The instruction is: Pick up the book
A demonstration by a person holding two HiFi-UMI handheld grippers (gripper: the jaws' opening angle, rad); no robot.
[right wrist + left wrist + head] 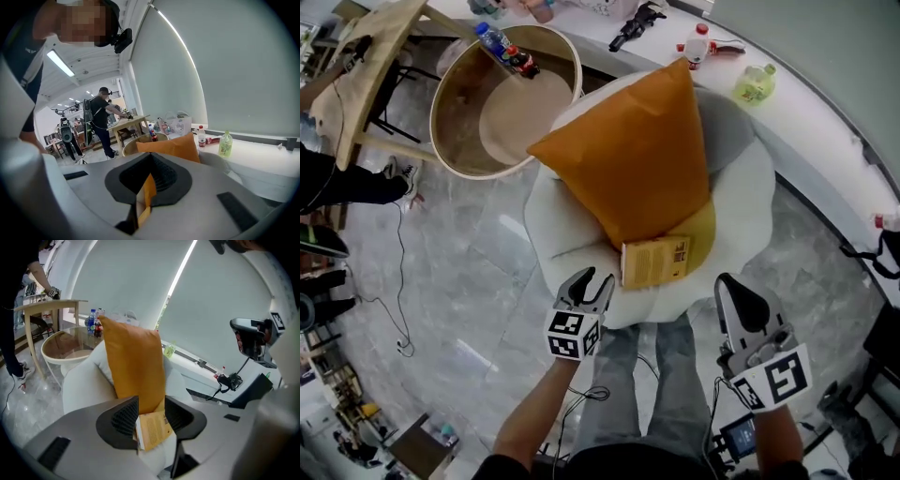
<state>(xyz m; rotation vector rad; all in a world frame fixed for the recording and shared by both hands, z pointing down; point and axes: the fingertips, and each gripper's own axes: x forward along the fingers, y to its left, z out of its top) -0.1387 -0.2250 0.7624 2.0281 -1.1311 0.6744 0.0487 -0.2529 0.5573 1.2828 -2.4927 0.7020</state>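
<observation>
Book: the yellow book (656,261) lies flat near the front edge of the white padded seat (548,220). Its far side meets the bottom of the orange pillow (628,159), which leans up behind it.
Left hand-held gripper: the left hand-held gripper (589,281) has its jaws apart and holds nothing. It hangs just short of the book's near left corner and points down at it. In the left gripper view the book (152,427) shows in the gap between the jaws but lies beyond them, untouched.
Right hand-held gripper: the right hand-held gripper (736,292) has its jaws almost together, with only a thin slit between them, and is empty. It is off the seat's front right edge, apart from the book.
Step in hand: reaching for the book, by my reading; the lift is not yet begun.
Doing it well: bring one jaw under the near edge and the other over the cover, since the soft seat should give way beneath. Bite deep enough that the covers and pages are pinched together.
Caution: a corner-only grip may let the book fan open or swing. Keep the upper jaw clear of the pillow, which could get nipped in or tip forward.
Lift: draw the book toward the seat's front before raising it, so it slides free of the pillow.
</observation>
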